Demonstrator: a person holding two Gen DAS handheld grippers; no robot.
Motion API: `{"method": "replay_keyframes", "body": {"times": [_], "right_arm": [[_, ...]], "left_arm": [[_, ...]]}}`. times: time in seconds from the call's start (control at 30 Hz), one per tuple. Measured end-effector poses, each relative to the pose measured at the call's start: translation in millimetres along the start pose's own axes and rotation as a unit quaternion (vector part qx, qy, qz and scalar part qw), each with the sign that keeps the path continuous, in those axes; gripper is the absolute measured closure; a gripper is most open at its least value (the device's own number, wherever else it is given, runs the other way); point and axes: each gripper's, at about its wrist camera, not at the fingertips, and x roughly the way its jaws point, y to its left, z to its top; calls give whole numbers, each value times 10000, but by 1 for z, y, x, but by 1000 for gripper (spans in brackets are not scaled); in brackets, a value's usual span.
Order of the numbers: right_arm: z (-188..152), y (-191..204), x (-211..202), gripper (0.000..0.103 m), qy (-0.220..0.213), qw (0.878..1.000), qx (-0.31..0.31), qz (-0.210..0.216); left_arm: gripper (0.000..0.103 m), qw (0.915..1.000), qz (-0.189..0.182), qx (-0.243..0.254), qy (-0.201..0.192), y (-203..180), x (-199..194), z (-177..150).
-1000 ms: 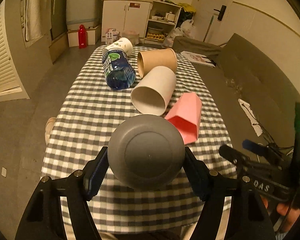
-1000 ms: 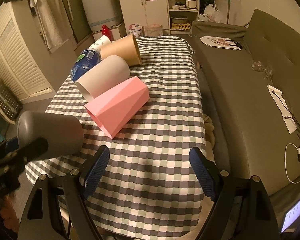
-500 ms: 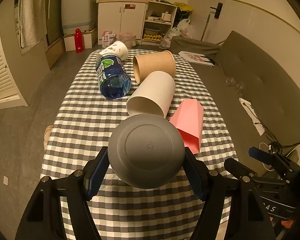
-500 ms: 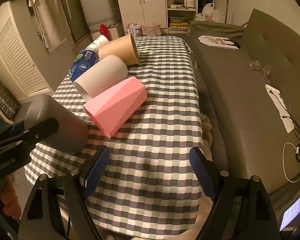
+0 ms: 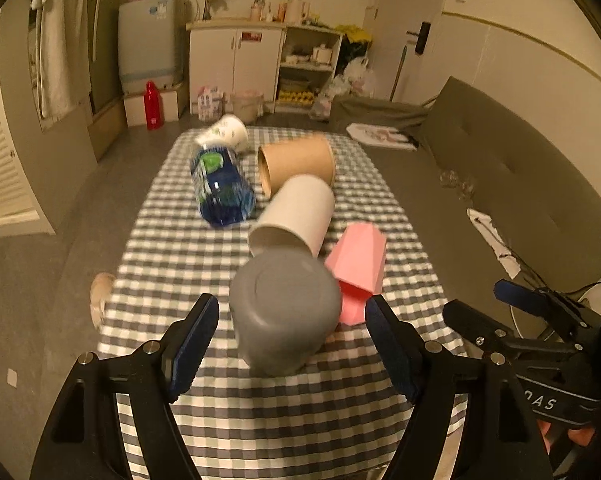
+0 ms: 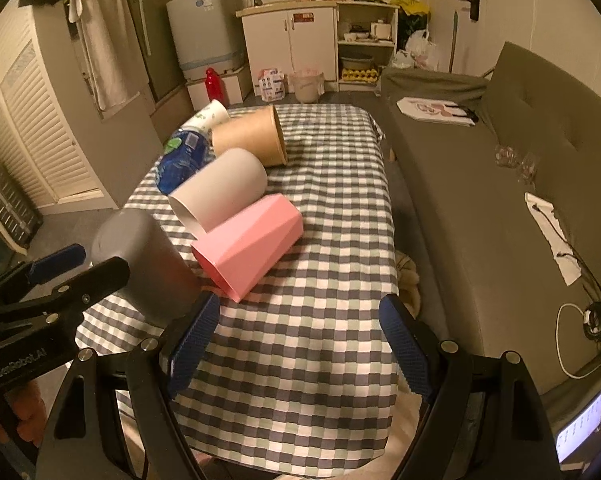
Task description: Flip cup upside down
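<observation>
A grey cup (image 5: 285, 310) stands upside down, base up, near the front edge of the checked table (image 5: 172, 248). It also shows in the right wrist view (image 6: 148, 264). My left gripper (image 5: 292, 344) is open; its jaws stand apart on either side of the cup without touching it. My right gripper (image 6: 296, 344) is open and empty over the table's front right part. In the right wrist view the left gripper's fingers (image 6: 84, 280) lie in front of the grey cup.
Behind the grey cup lie a pink faceted cup (image 5: 358, 268), a white cup (image 5: 296, 216), a brown paper cup (image 5: 296, 162), a blue bottle (image 5: 220, 184) and a white printed cup (image 5: 228, 134). A grey sofa (image 6: 500, 184) runs along the table's right side.
My left gripper has let go of the grey cup and drawn back. The cup now stands base up on the table. The right gripper has barely moved.
</observation>
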Motion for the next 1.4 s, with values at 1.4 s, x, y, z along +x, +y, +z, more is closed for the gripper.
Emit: {"method": "replay_keyframes", "body": {"times": [1.4], "right_arm": [[-31,50,-44,4,-1047,9939,-318,159]], "left_arm": [[1,9875,1151,-204,-1055,46,-66,-47]]}}
